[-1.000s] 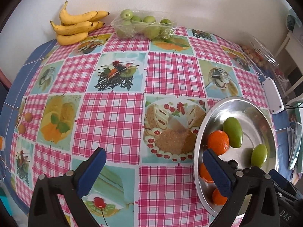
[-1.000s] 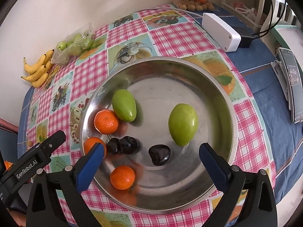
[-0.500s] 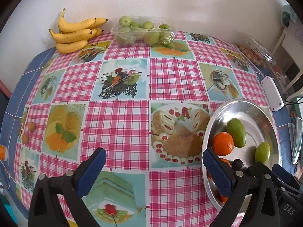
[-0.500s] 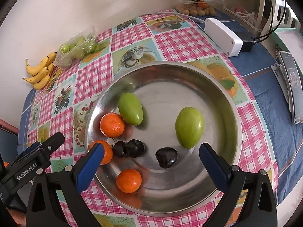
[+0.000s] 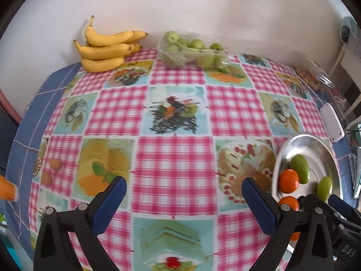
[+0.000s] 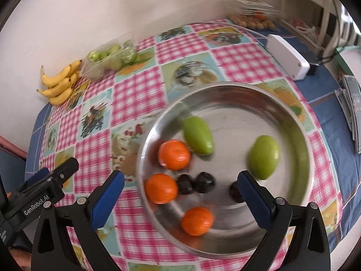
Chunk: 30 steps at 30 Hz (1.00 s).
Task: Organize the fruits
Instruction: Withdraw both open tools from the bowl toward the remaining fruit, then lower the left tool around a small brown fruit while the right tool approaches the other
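A: Fingers first. Left gripper point(image 5: 183, 199) spread wide, nothing between the pads, hanging over bare checked tablecloth point(image 5: 173, 158). Right gripper point(image 6: 180, 195) also spread, empty, over the near half of the metal bowl point(image 6: 300, 122).

B: Progress?

A: Partway, I'd say. Bowl holds three oranges point(image 6: 174, 154), two green mangoes point(image 6: 198, 135) and three dark plums point(image 6: 204, 182). Not in yet: bananas point(image 5: 105, 49) at 11 o'clock on the far edge by the wall, bagged green apples point(image 5: 191, 52) at 12, just right of the bananas.

B: Anything only one view gets?

A: Left wrist shows two small tan fruits point(image 5: 55, 164) at 9 o'clock near the table edge, plus something orange point(image 5: 6, 187) cut off by the frame; can't identify it. Right wrist misses both. Right wrist alone shows the whole bowl interior, plums included, and the white box point(image 6: 287, 56) at 1 o'clock with a tray of small round fruits point(image 6: 252, 21) beyond it.

B: Blur?

A: Some, both views.
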### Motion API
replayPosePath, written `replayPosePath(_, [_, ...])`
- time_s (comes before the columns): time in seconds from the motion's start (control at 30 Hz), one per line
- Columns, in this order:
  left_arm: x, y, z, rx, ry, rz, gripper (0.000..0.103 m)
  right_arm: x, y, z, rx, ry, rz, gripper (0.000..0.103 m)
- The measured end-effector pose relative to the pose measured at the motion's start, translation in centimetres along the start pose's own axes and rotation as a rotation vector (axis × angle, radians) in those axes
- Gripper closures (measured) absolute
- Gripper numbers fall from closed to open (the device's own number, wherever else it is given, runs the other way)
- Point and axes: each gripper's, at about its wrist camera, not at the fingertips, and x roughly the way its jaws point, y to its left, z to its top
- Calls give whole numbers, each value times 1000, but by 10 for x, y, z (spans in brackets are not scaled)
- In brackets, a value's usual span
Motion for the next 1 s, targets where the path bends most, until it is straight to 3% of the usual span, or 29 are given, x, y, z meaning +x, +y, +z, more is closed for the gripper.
replayPosePath(0.37, [1, 54, 4, -50, 0, 27, 0, 22, 66, -8, -99, 51, 1, 3])
replayPosePath(0.6, [-1, 80, 5, -38, -14, 94, 0, 35, 99, -12, -128, 76, 14, 3])
replayPosePath(1.0, [4, 138, 2, -137, 25, 170, 0, 59, 149, -23, -189, 120, 46, 3])
